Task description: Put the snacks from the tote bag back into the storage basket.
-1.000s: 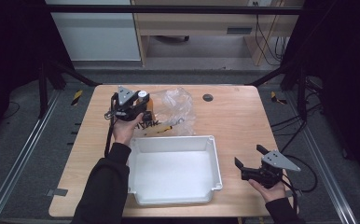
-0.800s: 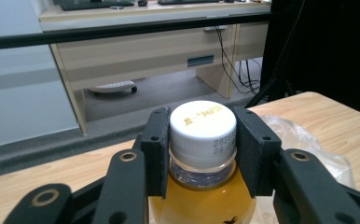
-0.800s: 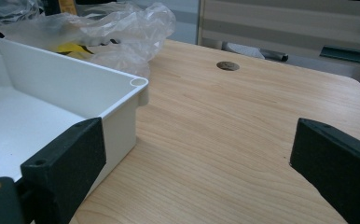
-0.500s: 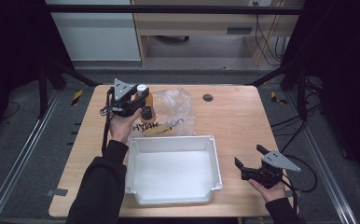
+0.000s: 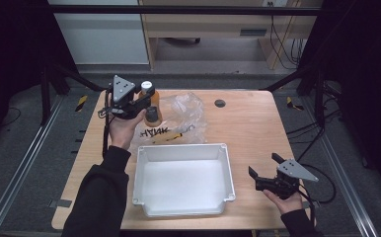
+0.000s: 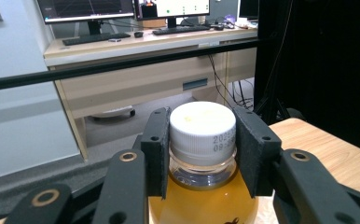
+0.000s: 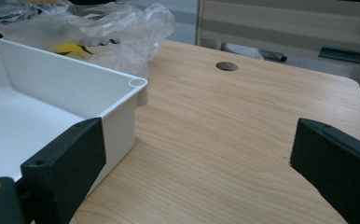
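Bottle (image 6: 201,186) of amber liquid, white screw cap (image 6: 201,128), held at the far left of the table (image 5: 257,133), just beside the crumpled clear plastic bag (image 5: 186,111). Gripped high: only the cap and the neck below it sit between the two black pads (image 6: 257,149) of the left gripper (image 5: 146,106), one pad on each side of the cap, both touching it. Full, heavy-looking body hanging below the grip line. Clenched on the cap, then, not on the body.

Likely trouble from here, as a judgement:
- Smooth ribbed cap against flat pads, with the weight well beneath; could swing or pivot about the pads on any quick move, and slip out downward.
- Could twist the cap loose if the hand rotates while the body drags on the bag or the table.
- Could catch the loose plastic film, just beside the bottle, and pull the bag and the yellow item (image 5: 168,137) inside it along.
- Might clip the near rim of the white tray (image 5: 226,170) if carried low toward it; empty tray, light-looking, apt to slide.

Right gripper (image 5: 270,173) near the right front corner of the table, resting in the hand, jaws spread wide and holding nothing; tray corner near its left jaw, bare wood between. Well apart from the bottle.
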A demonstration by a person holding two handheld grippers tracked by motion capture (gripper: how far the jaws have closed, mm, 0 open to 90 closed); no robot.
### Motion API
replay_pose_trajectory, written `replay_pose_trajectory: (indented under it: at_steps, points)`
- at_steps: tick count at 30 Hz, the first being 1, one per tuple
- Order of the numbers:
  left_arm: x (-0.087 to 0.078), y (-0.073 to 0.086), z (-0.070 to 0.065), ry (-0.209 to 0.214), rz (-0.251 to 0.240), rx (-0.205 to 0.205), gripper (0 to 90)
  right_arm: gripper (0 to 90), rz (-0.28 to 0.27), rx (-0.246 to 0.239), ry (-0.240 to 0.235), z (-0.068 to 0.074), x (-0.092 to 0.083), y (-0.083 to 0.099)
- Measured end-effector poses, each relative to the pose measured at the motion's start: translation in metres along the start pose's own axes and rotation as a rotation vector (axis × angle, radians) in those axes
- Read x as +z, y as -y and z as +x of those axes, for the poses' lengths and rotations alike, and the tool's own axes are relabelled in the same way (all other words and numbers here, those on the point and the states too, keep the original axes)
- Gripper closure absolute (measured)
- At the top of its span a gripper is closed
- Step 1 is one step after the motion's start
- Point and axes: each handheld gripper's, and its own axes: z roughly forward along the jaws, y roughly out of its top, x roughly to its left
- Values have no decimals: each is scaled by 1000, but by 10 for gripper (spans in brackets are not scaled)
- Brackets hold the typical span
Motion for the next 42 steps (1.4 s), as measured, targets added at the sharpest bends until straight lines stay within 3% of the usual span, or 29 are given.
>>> replay_pose_trajectory:
  at_steps: [6,19,26,32,42]
  points:
    - [-14,-15,-7,11,-23,28,590,36,0,-1,2,0,0,0]
    - [-39,-23,-19,46,-46,32,590,37,-2,-4,-2,0,0,0]
    - [-56,-20,-30,76,-45,24,590,38,-1,-6,-1,1,0,0]
    - [-68,-14,-38,96,-45,40,590,37,0,-9,0,1,0,0]
    - [-84,1,-42,121,-47,34,590,38,1,-13,4,1,-1,0]
